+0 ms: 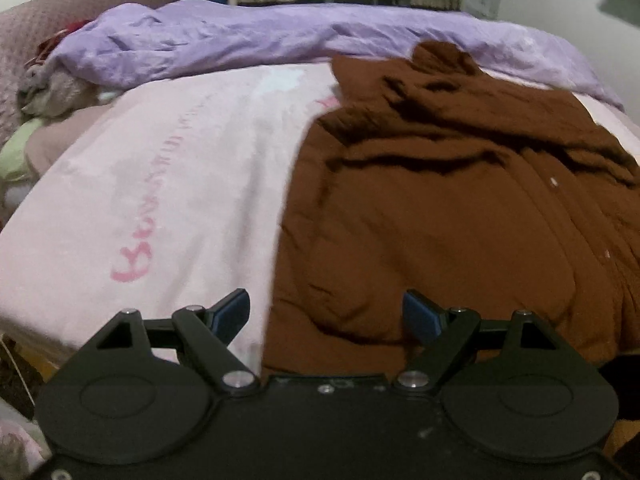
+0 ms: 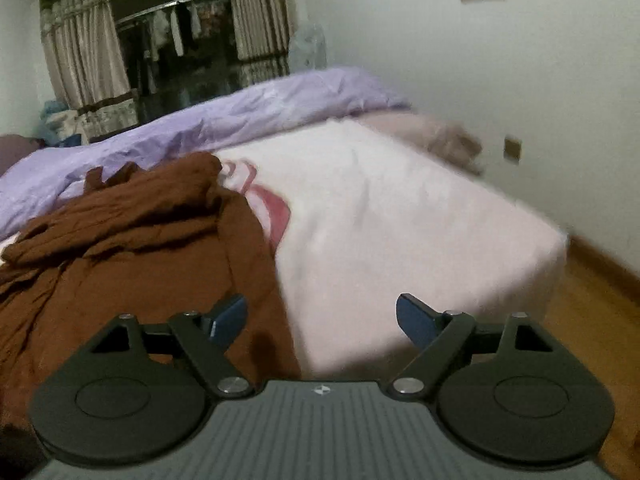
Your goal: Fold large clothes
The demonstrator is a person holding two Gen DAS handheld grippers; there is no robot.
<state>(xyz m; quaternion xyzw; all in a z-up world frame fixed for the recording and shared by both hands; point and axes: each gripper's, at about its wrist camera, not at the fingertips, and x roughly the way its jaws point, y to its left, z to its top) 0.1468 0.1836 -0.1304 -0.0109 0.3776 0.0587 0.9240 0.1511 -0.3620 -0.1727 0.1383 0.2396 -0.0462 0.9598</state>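
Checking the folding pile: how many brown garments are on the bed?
1: a brown garment, crumpled on the pink bedsheet near the bed's front edge, before the purple duvet. More could hide underneath.

The left claw (image 1: pixel 326 316) points toward 12 o'clock, jaws spread wide and holding nothing. The right claw (image 2: pixel 320 318) points likewise, jaws equally wide and empty.

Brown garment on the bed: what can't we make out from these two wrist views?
- Brown garment: its near hem is hidden behind the left gripper body; its right side is cut off by the frame edge.
- In the right wrist view its left part runs off the frame, and the right gripper covers the near edge.
- Pink print on the bed cover: too blurred to read.
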